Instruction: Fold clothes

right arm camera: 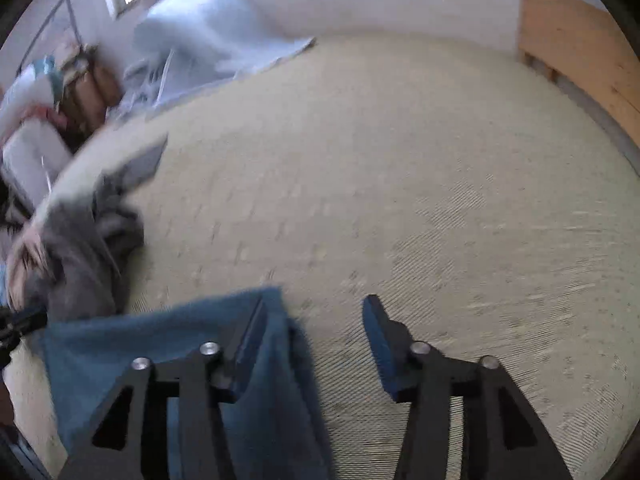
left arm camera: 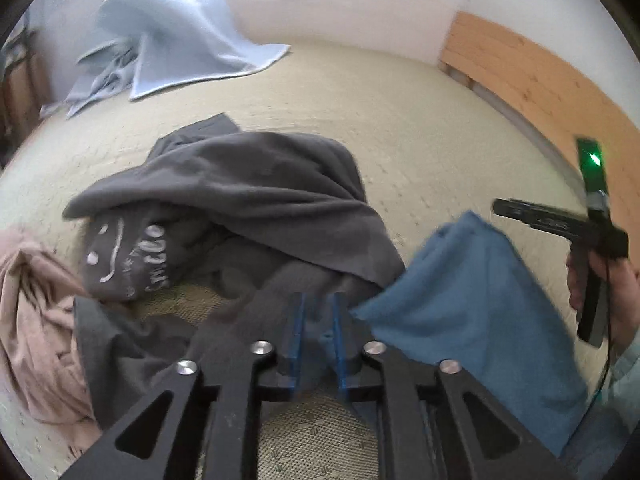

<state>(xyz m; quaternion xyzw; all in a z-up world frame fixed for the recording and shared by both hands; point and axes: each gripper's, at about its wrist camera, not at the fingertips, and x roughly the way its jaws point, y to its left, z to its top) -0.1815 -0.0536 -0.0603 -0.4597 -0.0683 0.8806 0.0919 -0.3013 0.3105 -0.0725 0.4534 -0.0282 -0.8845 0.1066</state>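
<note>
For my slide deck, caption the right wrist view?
Open right claw over a beige bedspread, blue cloth draped beside one finger.

The left gripper point(left arm camera: 318, 320), a black linkage frame with blue-edged pads, points steeply downward. Its jaws stand a narrow gap apart, and whether cloth is caught between them cannot be told.

The right gripper point(right arm camera: 316, 332), built the same way, also tilts downward, its jaws spread wide; one blue pad point(right arm camera: 250, 334) touches a fabric fold without any pinch from the other.

In the left wrist view, the person's right hand point(left arm camera: 604, 292) wraps around that gripper's black pistol handle, a pale sleeve point(left arm camera: 624, 364) showing below the wrist.
</note>
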